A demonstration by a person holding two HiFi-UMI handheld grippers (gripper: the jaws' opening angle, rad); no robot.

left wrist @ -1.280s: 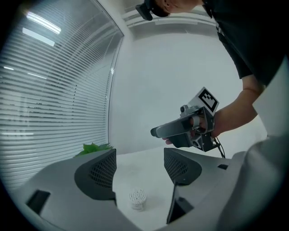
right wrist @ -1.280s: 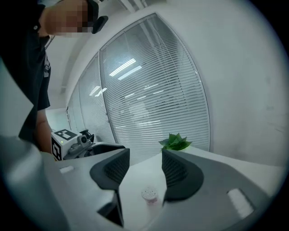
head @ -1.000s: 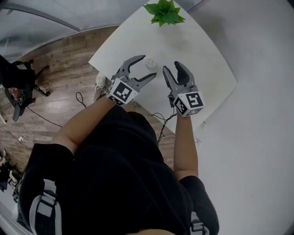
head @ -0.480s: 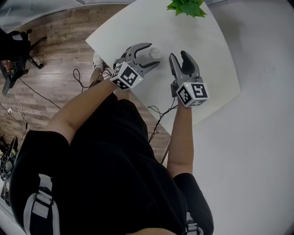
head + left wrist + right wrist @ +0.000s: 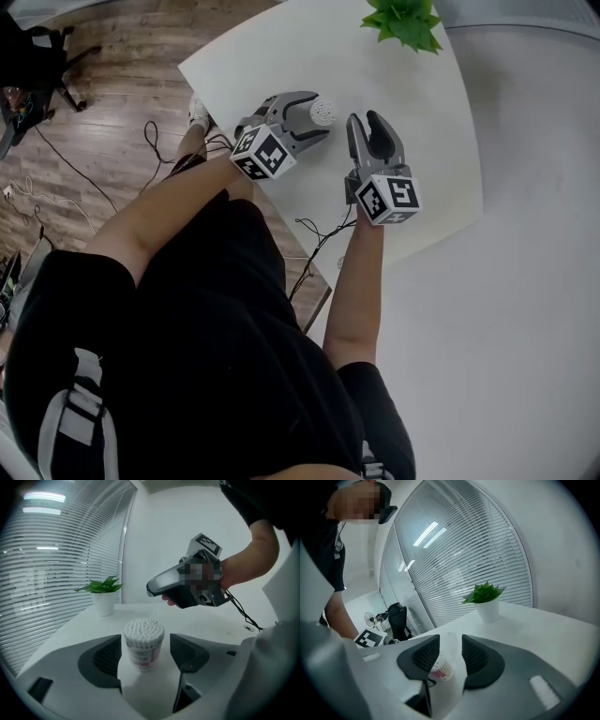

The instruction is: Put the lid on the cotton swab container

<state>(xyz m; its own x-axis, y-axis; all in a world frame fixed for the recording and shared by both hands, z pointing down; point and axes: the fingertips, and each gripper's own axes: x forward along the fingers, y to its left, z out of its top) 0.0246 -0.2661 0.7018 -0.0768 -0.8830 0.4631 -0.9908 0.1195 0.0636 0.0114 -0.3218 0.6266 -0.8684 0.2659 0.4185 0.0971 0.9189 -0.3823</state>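
White swab tips show that the cotton swab container (image 5: 144,641) stands uncapped on the table (image 5: 281,56) between the wide-apart jaws of the left gripper (image 5: 322,116), while at its 3 o'clock the right gripper (image 5: 451,653) is closing its jaws around a clear piece, probably the lid (image 5: 452,645), so capping remains.

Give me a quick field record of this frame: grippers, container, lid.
left gripper: open, one jaw on each side of the container, not touching it
container: upright on table, swabs exposed, no lid on
right gripper: jaws closing, a clear thing between them
clear thing: probably the lid; contact with the pads unclear
plant: potted, at the table's far edge
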